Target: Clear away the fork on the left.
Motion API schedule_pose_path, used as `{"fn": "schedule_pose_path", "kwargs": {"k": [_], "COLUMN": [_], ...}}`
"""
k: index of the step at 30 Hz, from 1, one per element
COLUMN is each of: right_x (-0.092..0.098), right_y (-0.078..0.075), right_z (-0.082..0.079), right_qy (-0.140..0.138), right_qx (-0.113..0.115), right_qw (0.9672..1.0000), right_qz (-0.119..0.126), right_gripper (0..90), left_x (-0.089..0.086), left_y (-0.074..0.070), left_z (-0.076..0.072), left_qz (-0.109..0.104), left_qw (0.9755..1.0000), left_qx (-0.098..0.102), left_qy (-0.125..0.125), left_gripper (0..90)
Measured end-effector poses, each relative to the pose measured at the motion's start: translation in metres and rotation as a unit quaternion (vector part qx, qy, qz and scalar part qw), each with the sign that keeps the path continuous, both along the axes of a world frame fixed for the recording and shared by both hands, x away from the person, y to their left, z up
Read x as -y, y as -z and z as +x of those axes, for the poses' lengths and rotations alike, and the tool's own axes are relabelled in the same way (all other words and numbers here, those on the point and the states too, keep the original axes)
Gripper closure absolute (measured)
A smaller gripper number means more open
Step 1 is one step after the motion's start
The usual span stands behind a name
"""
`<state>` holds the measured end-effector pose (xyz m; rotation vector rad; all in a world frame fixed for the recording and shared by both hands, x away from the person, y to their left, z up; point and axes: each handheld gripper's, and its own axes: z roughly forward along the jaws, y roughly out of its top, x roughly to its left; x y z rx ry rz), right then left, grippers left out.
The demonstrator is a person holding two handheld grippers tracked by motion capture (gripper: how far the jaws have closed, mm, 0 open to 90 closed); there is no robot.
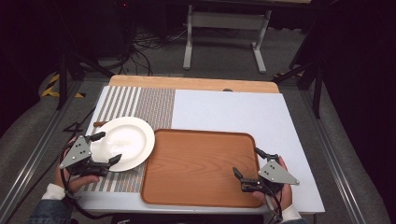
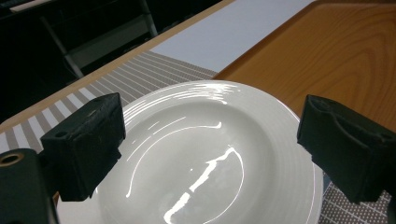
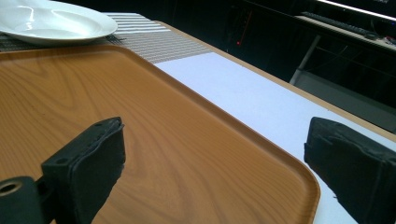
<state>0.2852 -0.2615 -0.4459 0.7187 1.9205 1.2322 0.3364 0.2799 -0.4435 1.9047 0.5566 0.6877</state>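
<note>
A white plate (image 1: 128, 140) lies empty on a striped placemat (image 1: 140, 100) at the left. Its right rim reaches the edge of a wooden tray (image 1: 201, 165), which is bare. My left gripper (image 1: 108, 147) is open, its jaws spread over the plate's left part. In the left gripper view the plate (image 2: 205, 154) sits between and below the gripper's (image 2: 212, 112) two jaws. My right gripper (image 1: 246, 161) is open at the tray's near right corner. In the right gripper view one jaw hangs over the tray (image 3: 163, 121) and the other over the white mat (image 3: 261, 102); the plate (image 3: 51, 21) lies far off.
A white mat (image 1: 233, 109) covers the table's right and far side, with a wooden table edge (image 1: 187, 83) behind it. A short brown piece (image 1: 98, 123) pokes out beside the plate's far left rim. A desk frame (image 1: 224, 32) and cables stand on the floor beyond.
</note>
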Motion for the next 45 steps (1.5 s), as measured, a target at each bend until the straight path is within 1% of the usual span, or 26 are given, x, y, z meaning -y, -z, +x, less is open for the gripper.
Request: {"fn": "schedule_pose_path", "kwargs": {"k": [5,6,8,9,10,12,13,16,20,21,22,23,25,26,29,30,31,32,33,36,37,39,41,42,43,45], "right_x": [-0.001,-0.001,-0.001,-0.001,-0.002,-0.003,-0.003,-0.004,-0.003,-0.002,-0.001,-0.001,-0.001,-0.001,-0.002,-0.002,-0.002,-0.001,-0.001,-0.003,-0.004,-0.005,-0.006,-0.006,-0.005,-0.005], "right_y": [0.0,0.0,0.0,0.0,0.001,0.001,0.001,0.0,0.001,0.001,0.001,0.001,0.001,0.001,0.002,0.002,0.002,0.002,0.002,0.003,0.003,0.004,0.005,0.005,0.006,0.006], "right_z": [0.0,0.0,0.0,0.0,0.001,0.001,0.001,-0.001,-0.003,-0.003,-0.004,-0.003,-0.003,-0.002,-0.001,-0.001,-0.001,0.0,0.0,0.0,0.0,0.001,0.001,0.001,0.002,0.002], "right_qy": [-0.001,-0.001,-0.001,-0.001,0.0,-0.001,-0.001,-0.003,0.0,0.001,0.004,0.005,0.006,0.005,-0.003,-0.004,-0.002,-0.004,-0.005,-0.011,-0.014,-0.017,-0.02,-0.02,-0.02,-0.017], "right_qx": [0.001,0.001,0.001,0.001,0.0,-0.003,-0.003,-0.001,-0.004,-0.002,-0.003,-0.001,-0.004,-0.004,-0.012,-0.012,-0.014,-0.016,-0.017,-0.021,-0.024,-0.027,-0.03,-0.031,-0.032,-0.033], "right_qw": [1.0,1.0,1.0,1.0,1.0,1.0,1.0,1.0,0.9999,1.0,0.9999,0.9999,0.9999,0.9999,0.9999,0.9999,0.9999,0.9999,0.9998,0.9997,0.9995,0.9992,0.999,0.999,0.999,0.999], "right_qz": [-0.001,-0.001,-0.001,-0.002,-0.004,-0.004,-0.004,-0.006,-0.01,-0.01,-0.009,-0.008,-0.008,-0.008,-0.004,-0.003,-0.004,-0.004,-0.003,-0.01,-0.014,-0.022,-0.025,-0.026,-0.025,-0.024], "right_gripper": [6.4,6.4,6.4,6.4,6.5,6.5,6.5,6.5,6.5,6.5,6.5,6.6,6.8,6.7,6.8,6.8,6.8,6.8,6.8,6.9,7.2,7.2,7.4,7.4,7.4,7.5], "left_x": [-0.002,-0.002,-0.004,-0.006,-0.007,-0.011,-0.012,-0.016,-0.021,-0.023,-0.027,-0.031,-0.038,-0.045,-0.054,-0.059,-0.062,-0.064,-0.066,-0.067,-0.067,-0.069,-0.07,-0.071,-0.071,-0.071], "left_y": [0.0,0.0,0.0,0.0,0.0,-0.001,-0.001,-0.004,-0.01,-0.012,-0.016,-0.018,-0.023,-0.026,-0.03,-0.032,-0.032,-0.032,-0.031,-0.027,-0.025,-0.022,-0.017,-0.015,-0.013,-0.01], "left_z": [0.002,0.003,0.003,0.004,0.005,0.006,0.007,0.01,0.02,0.023,0.029,0.035,0.046,0.056,0.074,0.084,0.094,0.101,0.106,0.129,0.136,0.147,0.158,0.162,0.166,0.173], "left_qz": [0.004,0.01,0.012,0.011,0.013,0.016,0.014,0.019,0.041,0.05,0.057,0.054,0.058,0.072,0.089,0.096,0.102,0.101,0.106,0.135,0.152,0.157,0.175,0.18,0.188,0.201], "left_qw": [1.0,0.9999,0.9999,0.9997,0.9997,0.9996,0.9996,0.9994,0.9985,0.9981,0.9975,0.9974,0.9966,0.995,0.9922,0.9907,0.9889,0.988,0.9868,0.9795,0.9757,0.9722,0.9658,0.9633,0.9595,0.9545], "left_qx": [-0.005,-0.008,-0.01,-0.02,-0.022,-0.023,-0.026,-0.03,-0.034,-0.036,-0.039,-0.043,-0.051,-0.057,-0.076,-0.085,-0.097,-0.107,-0.113,-0.141,-0.149,-0.167,-0.183,-0.19,-0.202,-0.213], "left_qy": [0.003,0.004,0.003,0.006,0.004,0.002,0.0,0.0,-0.004,-0.008,-0.018,-0.02,-0.027,-0.037,-0.044,-0.046,-0.046,-0.046,-0.048,-0.051,-0.052,-0.048,-0.055,-0.057,-0.057,-0.056], "left_gripper": [10.3,10.6,11.2,11.2,11.3,12.0,12.3,12.7,14.5,16.3,18.1,18.2,18.5,19.3,21.6,23.7,25.4,25.2,24.8,22.7,21.9,21.8,22.7,22.2,22.3,23.1]}}
